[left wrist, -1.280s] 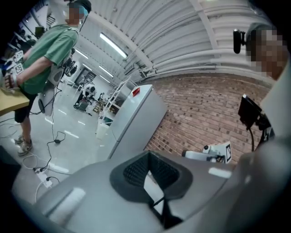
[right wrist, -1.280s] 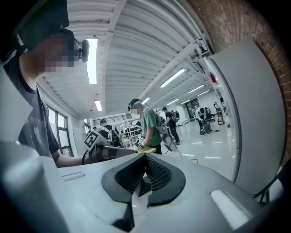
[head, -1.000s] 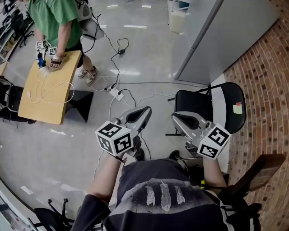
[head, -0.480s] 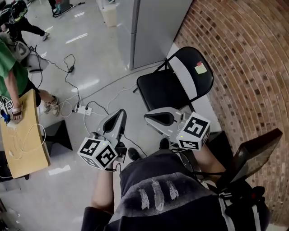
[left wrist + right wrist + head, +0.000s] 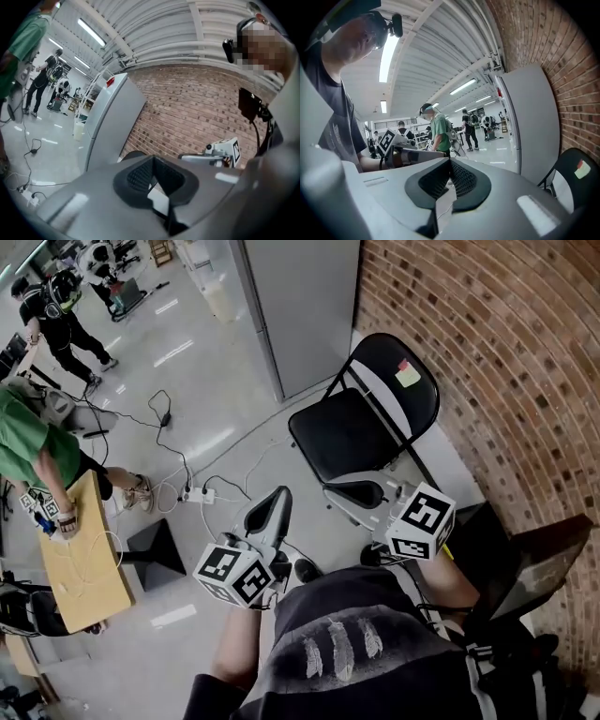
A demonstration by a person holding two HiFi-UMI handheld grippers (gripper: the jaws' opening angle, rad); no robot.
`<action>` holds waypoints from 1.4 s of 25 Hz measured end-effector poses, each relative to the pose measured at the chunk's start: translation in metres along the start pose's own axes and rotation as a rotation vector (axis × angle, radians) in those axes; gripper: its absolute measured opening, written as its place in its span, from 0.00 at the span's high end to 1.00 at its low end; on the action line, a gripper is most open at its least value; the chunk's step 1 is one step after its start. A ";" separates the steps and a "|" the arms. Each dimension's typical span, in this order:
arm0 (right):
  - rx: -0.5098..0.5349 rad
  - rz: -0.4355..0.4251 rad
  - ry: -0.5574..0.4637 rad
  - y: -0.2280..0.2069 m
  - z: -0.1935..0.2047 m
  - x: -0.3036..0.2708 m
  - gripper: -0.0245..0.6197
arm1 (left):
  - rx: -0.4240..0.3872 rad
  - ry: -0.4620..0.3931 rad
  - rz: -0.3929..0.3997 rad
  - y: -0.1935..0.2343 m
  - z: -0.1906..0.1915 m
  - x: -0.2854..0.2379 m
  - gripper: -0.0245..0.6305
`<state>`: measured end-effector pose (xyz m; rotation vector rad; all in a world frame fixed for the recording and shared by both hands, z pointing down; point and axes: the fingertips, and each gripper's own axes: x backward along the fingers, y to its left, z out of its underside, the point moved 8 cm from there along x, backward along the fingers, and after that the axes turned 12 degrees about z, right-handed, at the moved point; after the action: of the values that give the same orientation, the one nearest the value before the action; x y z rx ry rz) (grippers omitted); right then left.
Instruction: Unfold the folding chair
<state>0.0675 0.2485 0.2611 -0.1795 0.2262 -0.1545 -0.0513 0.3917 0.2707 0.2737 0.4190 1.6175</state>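
A black folding chair (image 5: 361, 423) stands by the brick wall with its seat down and its backrest up; a yellow and pink note sticks on the backrest. My left gripper (image 5: 273, 505) is shut and empty, over the floor to the left of the chair's front edge. The right gripper (image 5: 360, 492), also shut and holding nothing, hovers just in front of the seat without touching it. In the left gripper view the jaws (image 5: 152, 177) are closed together. The right gripper view shows closed jaws (image 5: 450, 182) and the chair's back (image 5: 577, 174) at lower right.
A tall grey cabinet (image 5: 300, 306) stands left of the chair against the brick wall (image 5: 487, 343). A power strip with cables (image 5: 195, 494) lies on the floor. A person in green works at a wooden table (image 5: 80, 563). A dark board (image 5: 539, 559) leans at my right.
The view has swung right, so the chair now sits ahead instead of off to the right. Both grippers moved toward it and stayed shut.
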 end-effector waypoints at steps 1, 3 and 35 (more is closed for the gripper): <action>-0.007 -0.001 -0.005 -0.005 0.002 0.009 0.96 | -0.011 0.007 -0.002 -0.007 0.002 -0.006 0.96; -0.014 -0.006 -0.011 -0.014 0.006 0.024 0.96 | -0.030 0.018 -0.008 -0.021 0.004 -0.018 0.96; -0.058 -0.132 0.010 -0.017 0.040 0.084 0.96 | -0.051 0.055 -0.017 -0.090 0.042 -0.042 0.96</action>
<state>0.1556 0.2239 0.2849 -0.2511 0.2287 -0.2805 0.0512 0.3595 0.2737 0.1872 0.4205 1.6196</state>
